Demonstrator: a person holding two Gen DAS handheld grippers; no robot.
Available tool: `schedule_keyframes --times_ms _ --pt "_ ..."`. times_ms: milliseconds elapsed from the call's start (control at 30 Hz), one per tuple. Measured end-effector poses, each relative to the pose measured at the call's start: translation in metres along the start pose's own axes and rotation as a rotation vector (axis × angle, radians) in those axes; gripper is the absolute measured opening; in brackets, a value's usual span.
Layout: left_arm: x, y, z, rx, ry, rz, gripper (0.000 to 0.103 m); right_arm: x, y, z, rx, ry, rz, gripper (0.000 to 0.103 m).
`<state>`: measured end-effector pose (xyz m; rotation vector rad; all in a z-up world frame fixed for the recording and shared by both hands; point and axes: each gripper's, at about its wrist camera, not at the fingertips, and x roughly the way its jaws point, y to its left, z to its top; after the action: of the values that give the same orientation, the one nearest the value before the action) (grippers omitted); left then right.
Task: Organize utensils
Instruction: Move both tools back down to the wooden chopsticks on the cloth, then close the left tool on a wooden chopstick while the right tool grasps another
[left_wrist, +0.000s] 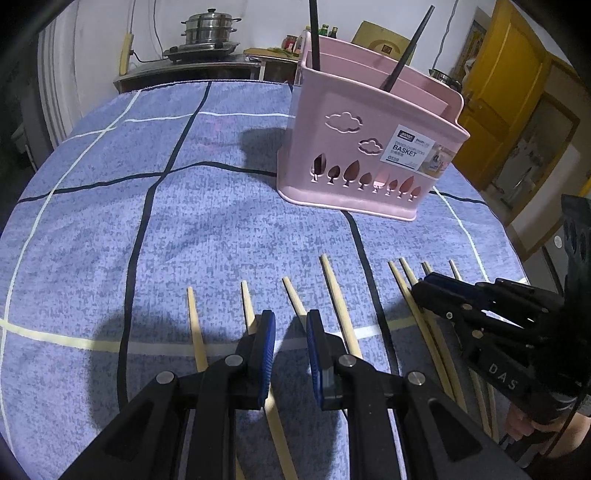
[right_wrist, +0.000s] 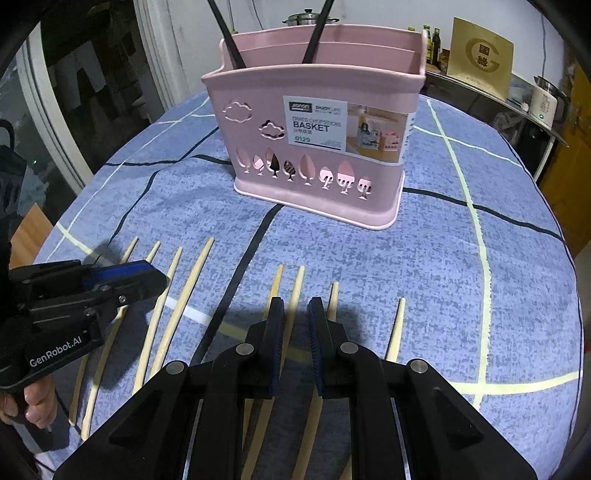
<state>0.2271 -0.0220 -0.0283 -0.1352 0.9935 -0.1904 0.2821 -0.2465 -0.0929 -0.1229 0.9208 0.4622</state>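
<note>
Left claw (left_wrist: 290, 332): jaws stand a narrow gap apart, nothing clamped between the blue pads; it hangs tilted down over the left group of chopsticks, apparently just above them, though contact cannot be told.
Right claw (right_wrist: 295, 317): jaws likewise a narrow gap apart and empty; it hovers tilted down over the right group, with a pale stick showing in the gap beneath the pads.
Left group of chopsticks (left_wrist: 336, 291): four pale wooden sticks lying flat on the cloth, fanned out with tips pointing toward the basket; two pass under the left claw.
Right group of chopsticks (right_wrist: 297, 288): four more pale sticks lying side by side on the cloth; from the left wrist view the right claw's tip lies over their far ends.
Pink basket (right_wrist: 317, 173): upright on the desk, well beyond both claws and the stick tips, its label reading BASKET turned toward them.
Black chopsticks (right_wrist: 312, 40): two dark sticks standing in the basket, leaning apart.
Desk (left_wrist: 110, 229): covered with a blue cloth crossed by dark and pale lines.
Hands: a hand (right_wrist: 35, 402) grips the left claw's handle; the other hand (left_wrist: 543, 428) shows at the right claw's handle.
</note>
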Motion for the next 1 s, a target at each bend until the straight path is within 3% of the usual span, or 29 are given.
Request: schedule_keyframes --times_ms 367,600,667,1000 --pt "0.006 -0.003 0.007 -0.004 0.002 0.012 0.017 0.009 0.005 0.008 -0.014 0.007 -0.028 0.012" --pt "0.010 -0.014 0.011 0.044 0.022 0.058 0.016 0.013 0.006 0.013 -0.015 0.011 -0.036 0.008" --pt "0.010 -0.015 0.012 0.054 0.025 0.064 0.011 0.015 0.007 0.015 -0.015 0.012 -0.034 0.007" --pt "0.001 -0.018 0.020 0.054 0.020 0.025 0.006 0.000 0.006 0.019 0.008 -0.019 0.006 0.006"
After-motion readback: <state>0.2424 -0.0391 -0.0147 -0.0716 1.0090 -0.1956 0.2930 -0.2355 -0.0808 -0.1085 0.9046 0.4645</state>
